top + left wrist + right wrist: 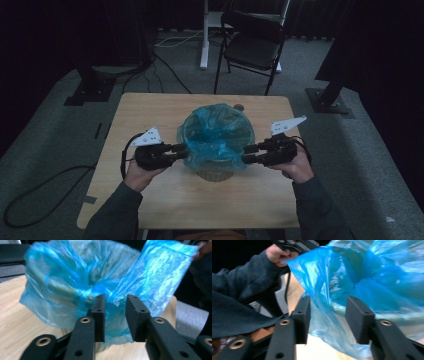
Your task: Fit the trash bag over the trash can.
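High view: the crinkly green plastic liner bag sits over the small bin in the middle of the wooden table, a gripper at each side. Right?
Not quite. The crinkly plastic liner bag is translucent blue, not green, as the high view shows. The rest holds: it sits over the small bin mid-table, with the left gripper and right gripper at its sides.

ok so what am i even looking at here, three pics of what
A person sits at a wooden table holding a hand-operated claw in each hand: the left claw and the right claw. One picture looks down from above; the other two come from cameras riding on each claw, looking along its black jaws. On the table stands a small bin lined with a blue plastic bag. Both claws have bag plastic between their jaws, which stand apart, not pinching it.
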